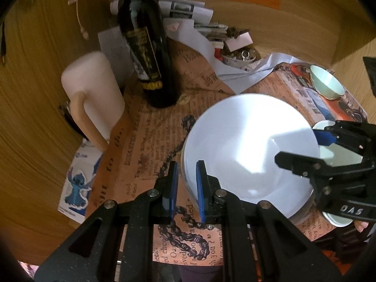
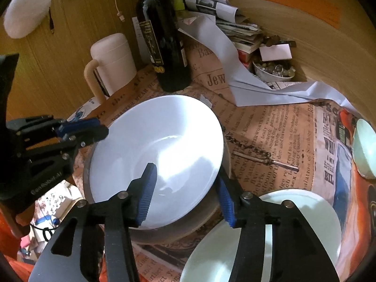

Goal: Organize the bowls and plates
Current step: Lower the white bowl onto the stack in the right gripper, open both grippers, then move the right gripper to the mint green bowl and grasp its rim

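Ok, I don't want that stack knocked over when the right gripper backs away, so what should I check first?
1. White bowl sits inside the grey bowl: ok.
2. Right gripper jaws open, astride the white bowl's rim, pads off it: ok.
3. Left gripper shut on the opposite rim: ok.
4. Wine bottle stands apart from the bowls: ok.
5. Pale green plate lies close beneath the right gripper; clearance for pulling back: cannot tell.

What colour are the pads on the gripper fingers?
Blue, on black fingers; the right gripper's pads show best in the right wrist view.
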### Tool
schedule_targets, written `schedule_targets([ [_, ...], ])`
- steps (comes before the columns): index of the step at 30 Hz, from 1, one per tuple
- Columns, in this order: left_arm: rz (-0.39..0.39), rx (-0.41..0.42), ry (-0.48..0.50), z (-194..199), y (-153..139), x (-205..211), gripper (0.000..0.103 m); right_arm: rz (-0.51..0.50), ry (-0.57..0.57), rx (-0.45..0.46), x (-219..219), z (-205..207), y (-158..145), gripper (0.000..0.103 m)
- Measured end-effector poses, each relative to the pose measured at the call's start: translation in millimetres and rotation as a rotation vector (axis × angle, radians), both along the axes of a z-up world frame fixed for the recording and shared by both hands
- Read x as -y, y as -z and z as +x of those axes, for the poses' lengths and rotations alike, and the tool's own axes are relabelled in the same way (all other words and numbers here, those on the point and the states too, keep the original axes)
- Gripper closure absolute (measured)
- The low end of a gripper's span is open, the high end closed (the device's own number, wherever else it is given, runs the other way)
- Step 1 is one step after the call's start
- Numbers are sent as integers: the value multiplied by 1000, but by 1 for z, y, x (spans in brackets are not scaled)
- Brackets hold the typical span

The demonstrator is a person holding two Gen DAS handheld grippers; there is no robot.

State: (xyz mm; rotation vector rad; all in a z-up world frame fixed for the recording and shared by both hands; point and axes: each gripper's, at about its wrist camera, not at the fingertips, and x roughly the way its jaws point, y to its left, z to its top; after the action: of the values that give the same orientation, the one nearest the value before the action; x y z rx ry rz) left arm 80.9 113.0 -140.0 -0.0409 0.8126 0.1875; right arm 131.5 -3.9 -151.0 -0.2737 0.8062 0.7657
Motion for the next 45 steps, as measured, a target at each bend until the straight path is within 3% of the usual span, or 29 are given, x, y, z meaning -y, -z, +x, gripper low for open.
schedule_targets([
  [3, 4, 28, 1, -1, -13, 2, 85, 26, 5, -13, 6, 3, -3, 56],
  [4, 6, 36, 0, 0, -17, 3, 83, 32, 12, -7, 7, 3, -5, 50],
  [5, 10, 48, -2, 0, -22, 3, 73, 36, 31, 22, 10, 1, -10, 43],
  [6, 11, 59, -4, -1, -26, 4, 61, 42, 55, 65, 14, -2, -16, 28],
  [7, 10, 77, -5, -1, -31, 5, 56, 56, 72, 121, 18, -6, -23, 19],
  [10, 19, 115, -3, 1, -45, 9, 51, 68, 89, 240, 31, -15, -41, 18],
  [13, 18, 145, 13, 5, -59, 16, 41, 76, 114, 302, 46, -16, -54, 18],
  [18, 12, 200, 43, 18, -81, 34, 26, 101, 187, 345, 82, -1, -69, 17],
  [22, 17, 231, 74, 34, -94, 54, 21, 129, 284, 363, 123, 21, -80, 17],
  [24, 18, 248, 92, 45, -100, 64, 11, 145, 335, 368, 144, 32, -86, 17],
  [34, 55, 205, 180, 121, -102, 122, 11, 143, 589, 360, 233, 102, -88, 17],
  [45, 16, 25, 315, 218, -68, 194, 11, 75, 737, 136, 280, 185, -27, 21],
])
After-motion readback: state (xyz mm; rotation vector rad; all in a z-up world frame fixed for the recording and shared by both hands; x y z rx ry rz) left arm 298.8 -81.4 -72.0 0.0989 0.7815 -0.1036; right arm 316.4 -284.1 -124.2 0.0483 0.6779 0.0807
